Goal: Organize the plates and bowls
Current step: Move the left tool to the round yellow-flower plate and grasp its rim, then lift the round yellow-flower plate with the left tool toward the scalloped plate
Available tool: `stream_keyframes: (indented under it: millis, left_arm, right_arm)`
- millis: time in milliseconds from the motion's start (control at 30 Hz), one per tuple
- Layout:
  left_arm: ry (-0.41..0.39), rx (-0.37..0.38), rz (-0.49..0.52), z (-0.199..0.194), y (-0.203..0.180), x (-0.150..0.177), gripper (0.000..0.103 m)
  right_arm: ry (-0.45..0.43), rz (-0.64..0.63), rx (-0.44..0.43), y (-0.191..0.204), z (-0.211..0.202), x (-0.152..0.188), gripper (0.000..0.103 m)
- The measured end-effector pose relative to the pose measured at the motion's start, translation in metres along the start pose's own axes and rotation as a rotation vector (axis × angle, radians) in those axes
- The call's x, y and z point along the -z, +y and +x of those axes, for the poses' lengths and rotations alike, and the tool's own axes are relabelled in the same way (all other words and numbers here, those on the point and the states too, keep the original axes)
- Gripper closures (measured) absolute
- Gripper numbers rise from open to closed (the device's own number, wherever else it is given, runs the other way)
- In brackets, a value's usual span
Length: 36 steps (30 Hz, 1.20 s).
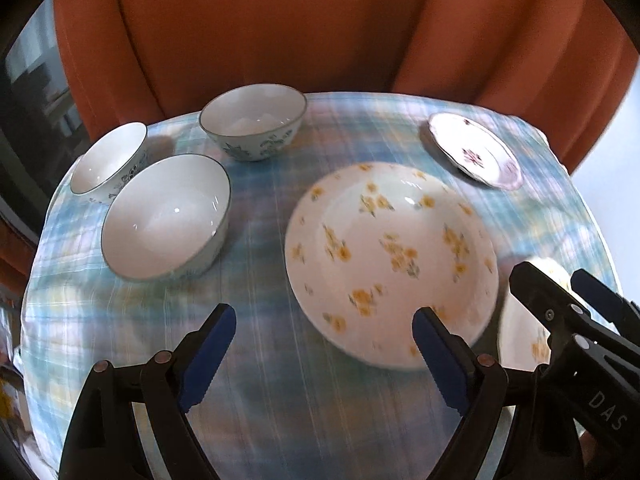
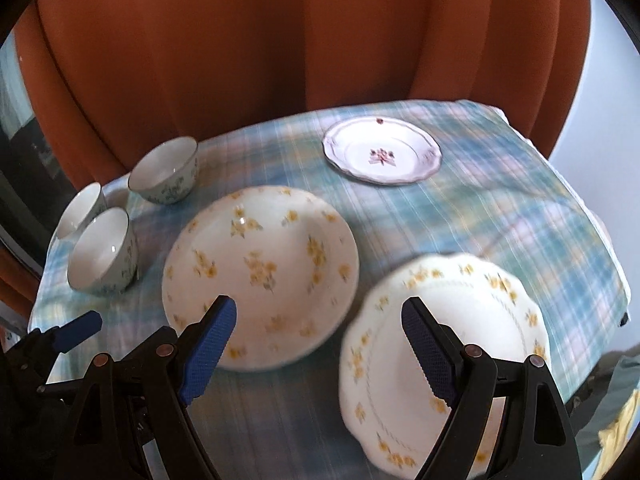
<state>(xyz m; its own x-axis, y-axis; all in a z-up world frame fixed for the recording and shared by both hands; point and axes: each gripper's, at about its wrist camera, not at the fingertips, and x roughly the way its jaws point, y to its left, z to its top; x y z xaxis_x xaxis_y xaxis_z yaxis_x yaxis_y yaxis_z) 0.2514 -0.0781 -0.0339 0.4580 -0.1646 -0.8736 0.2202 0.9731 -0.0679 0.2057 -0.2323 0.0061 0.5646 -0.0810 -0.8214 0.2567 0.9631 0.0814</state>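
Orange curtains back a plaid-clothed worktop (image 2: pixel 500 184) where the scalloped yellow-flowered plate (image 2: pixel 472 320) lies just ahead at 1 o'clock of the right hand-held gripper (image 2: pixel 318 344), nearer than the left hand-held gripper (image 1: pixel 324 344); both are released and empty.

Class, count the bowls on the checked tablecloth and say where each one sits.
3, all on the table's left side: the near bowl, the left bowl beside it by the edge, and the far bowl towards the orange curtain. None seems hidden.
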Motion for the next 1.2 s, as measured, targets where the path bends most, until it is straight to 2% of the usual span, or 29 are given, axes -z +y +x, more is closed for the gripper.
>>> stream_keyframes:
  millis: [233, 400, 600, 700, 767, 833, 1000, 1200]
  left_arm:
    - [0.026, -0.048, -0.078, 0.034, -0.002, -0.029, 0.014]
    - [0.059, -0.103, -0.098, 0.062, -0.011, -0.037, 0.014]
    - [0.124, -0.125, -0.11, 0.092, -0.015, -0.038, 0.018]
    - [0.148, -0.135, -0.12, 0.099, -0.014, -0.037, 0.022]
    - [0.157, -0.127, -0.126, 0.102, -0.014, -0.036, 0.025]
    - [0.15, -0.128, -0.12, 0.101, -0.015, -0.035, 0.026]
    - [0.159, -0.118, -0.12, 0.097, -0.011, -0.033, 0.028]
    - [0.188, -0.139, -0.123, 0.082, 0.012, -0.015, 0.028]
  right_arm:
    - [0.035, -0.01, -0.051, -0.004, 0.049, -0.038, 0.016]
    - [0.049, -0.081, -0.025, -0.006, 0.083, -0.055, 0.016]
    - [0.15, -0.101, -0.054, -0.015, 0.129, -0.058, 0.016]
    - [0.181, -0.108, -0.075, -0.016, 0.141, -0.056, 0.022]
    - [0.209, -0.117, -0.087, -0.015, 0.151, -0.055, 0.031]
    - [0.228, -0.11, -0.115, -0.014, 0.155, -0.054, 0.039]
    - [0.22, -0.117, -0.087, -0.009, 0.152, -0.05, 0.039]
    - [0.257, -0.116, -0.131, 0.003, 0.142, -0.035, 0.039]
